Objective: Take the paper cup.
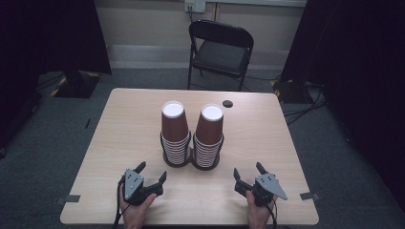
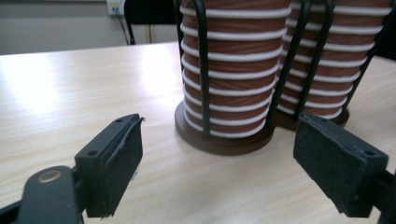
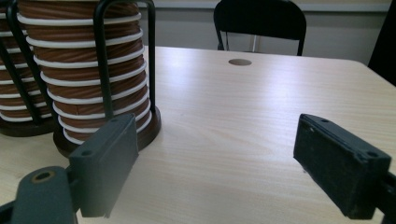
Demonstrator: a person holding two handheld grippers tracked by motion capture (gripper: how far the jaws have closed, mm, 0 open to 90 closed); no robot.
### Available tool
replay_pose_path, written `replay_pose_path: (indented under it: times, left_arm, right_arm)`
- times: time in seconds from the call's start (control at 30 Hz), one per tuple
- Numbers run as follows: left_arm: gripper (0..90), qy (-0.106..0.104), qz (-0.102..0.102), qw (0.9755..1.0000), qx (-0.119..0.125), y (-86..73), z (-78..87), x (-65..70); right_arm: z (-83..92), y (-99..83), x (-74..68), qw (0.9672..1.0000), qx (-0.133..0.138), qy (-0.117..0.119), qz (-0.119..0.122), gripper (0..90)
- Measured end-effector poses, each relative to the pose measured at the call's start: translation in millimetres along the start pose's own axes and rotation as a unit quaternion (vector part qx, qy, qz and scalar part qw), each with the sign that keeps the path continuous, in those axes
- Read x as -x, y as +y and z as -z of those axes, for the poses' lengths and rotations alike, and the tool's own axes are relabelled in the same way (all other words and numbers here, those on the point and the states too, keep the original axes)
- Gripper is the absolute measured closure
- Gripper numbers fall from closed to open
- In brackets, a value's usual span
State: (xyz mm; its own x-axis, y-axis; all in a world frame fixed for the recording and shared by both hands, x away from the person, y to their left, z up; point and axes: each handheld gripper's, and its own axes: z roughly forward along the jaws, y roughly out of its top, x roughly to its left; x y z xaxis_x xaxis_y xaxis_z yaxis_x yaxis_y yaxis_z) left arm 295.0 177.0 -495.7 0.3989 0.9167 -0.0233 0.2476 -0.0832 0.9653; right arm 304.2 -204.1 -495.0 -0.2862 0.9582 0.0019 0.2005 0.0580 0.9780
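Two upright stacks of brown paper cups [image 1: 192, 135], mouths down, stand at twelve o'clock; your left gripper [image 1: 152, 172] and right gripper [image 1: 248, 172] rest released on the pale wooden worktop [image 1: 267, 138].

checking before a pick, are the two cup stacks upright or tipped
Upright. Both the left cup stack and right cup stack stand straight in their wire holders, bases flat on the table.

From my right claw [image 3: 215, 168] I see both black jaws spread wide with nothing between them. Past the left jaw stand two stacks of brown cups [image 3: 88, 70] in black wire holders [image 3: 100, 56] on the pale wooden surface [image 3: 243, 116]. A black chair [image 3: 259, 21] sits beyond its far edge.
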Motion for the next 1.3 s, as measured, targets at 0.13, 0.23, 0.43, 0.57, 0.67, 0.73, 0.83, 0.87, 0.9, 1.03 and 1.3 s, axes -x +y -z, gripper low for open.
replay_pose_path:
  times: [0.13,0.23,0.43,0.57,0.67,0.73,0.83,0.87,0.9,1.03,1.3]
  left_arm:
    - [15.7,-0.003,0.002,0.9998,-0.021,2.4,-1.9,3.2]
    - [15.8,-0.012,-0.009,0.9997,-0.021,7.2,0.3,7.9]
    - [16.5,-0.032,0.001,0.9995,-0.008,13.3,6.4,12.3]
    - [17.5,-0.040,0.001,0.9991,-0.016,14.6,7.4,17.7]
    - [20.2,-0.058,0.002,0.9982,-0.018,15.2,9.3,21.6]
    - [20.8,-0.063,-0.003,0.9979,-0.015,17.0,10.5,25.6]
    - [21.6,-0.072,-0.019,0.9972,-0.010,23.9,12.0,33.1]
    - [21.8,-0.074,-0.024,0.9969,-0.011,26.0,11.9,34.8]
    - [22.2,-0.074,-0.024,0.9969,-0.011,26.0,11.9,34.8]
    - [25.4,-0.095,-0.029,0.9950,-0.008,33.6,9.7,39.6]
    - [22.7,-0.130,-0.041,0.9906,0.002,53.6,3.5,52.7]
  right_arm:
    - [3.1,-1.3,0.5,0.9998,0.015,-0.008,-0.008,13.3]
    - [2.4,-1.0,-0.6,0.9999,0.012,-0.007,-0.001,13.5]
    - [1.0,-0.3,0.8,1.0000,0.003,-0.002,-0.005,13.5]
    - [0.7,-0.2,1.9,0.9999,0.000,0.003,-0.011,13.6]
    - [1.5,-0.4,2.1,0.9998,0.001,0.013,-0.013,13.8]
    - [2.9,-0.9,2.2,0.9998,0.006,0.016,-0.013,14.1]
    - [2.7,-0.9,2.9,0.9997,0.007,0.016,-0.018,14.3]
    - [2.7,-0.9,3.2,0.9996,0.006,0.018,-0.019,14.3]
    - [2.7,-0.9,3.2,0.9996,0.006,0.018,-0.019,14.3]
    - [2.4,-0.8,2.6,0.9997,0.006,0.016,-0.016,14.6]
    - [2.2,-0.6,2.2,0.9998,0.003,0.014,-0.015,15.1]
